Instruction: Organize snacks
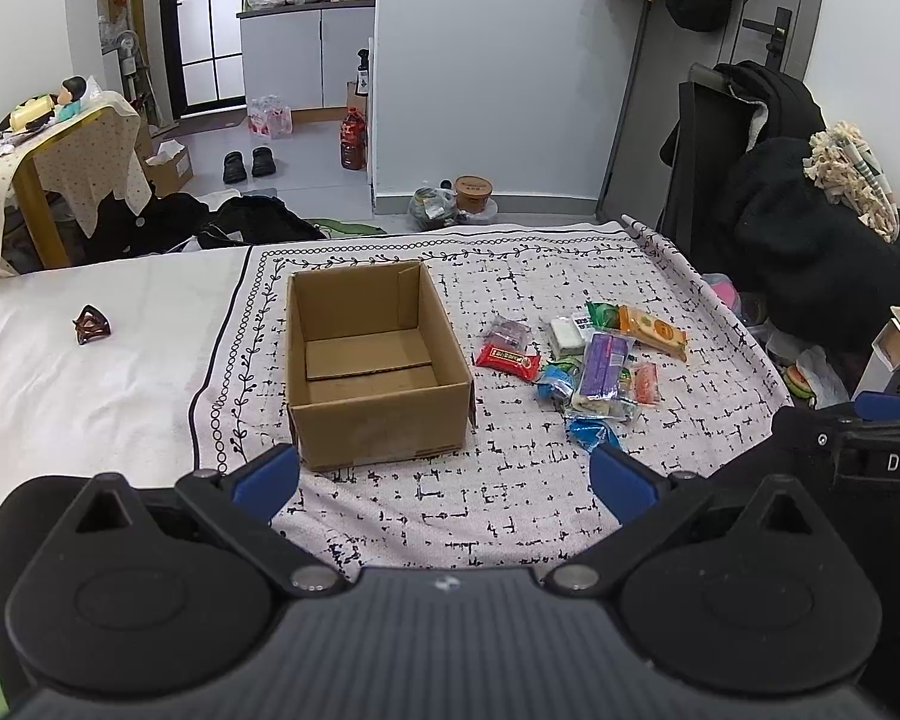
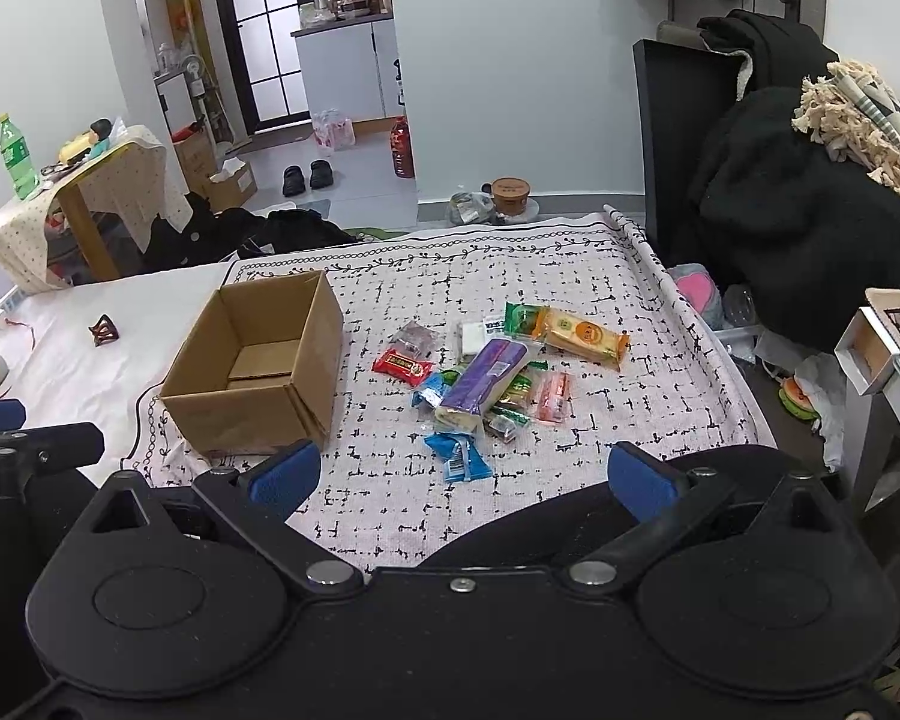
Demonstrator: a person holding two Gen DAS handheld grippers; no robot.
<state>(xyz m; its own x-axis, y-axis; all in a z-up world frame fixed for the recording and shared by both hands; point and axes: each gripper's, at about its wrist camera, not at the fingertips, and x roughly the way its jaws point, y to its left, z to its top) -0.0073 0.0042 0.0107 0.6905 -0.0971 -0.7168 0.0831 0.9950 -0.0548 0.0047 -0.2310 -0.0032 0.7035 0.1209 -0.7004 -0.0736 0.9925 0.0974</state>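
Hair clip [image 1: 92, 324]: far left of the frame, on the bed's white sheet.
Box [image 1: 372, 360]: centre-left, open and empty, on the patterned cloth [image 1: 510, 480].
Snacks [image 1: 594, 360]: loose pile right of the box, near it; purple pack [image 2: 486, 378] on top.
Left gripper [image 1: 444, 474]: released, holding nothing, low over the cloth.
Right gripper [image 2: 462, 474]: released, holding nothing, just short of the blue pack [image 2: 459, 456].

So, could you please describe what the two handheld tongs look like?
Both match: the left tongs and right tongs have black bodies, two round pivot housings with silver screws, black linkage arms, and blue pads at the tips. White lettering marks the side of each. No cables show.
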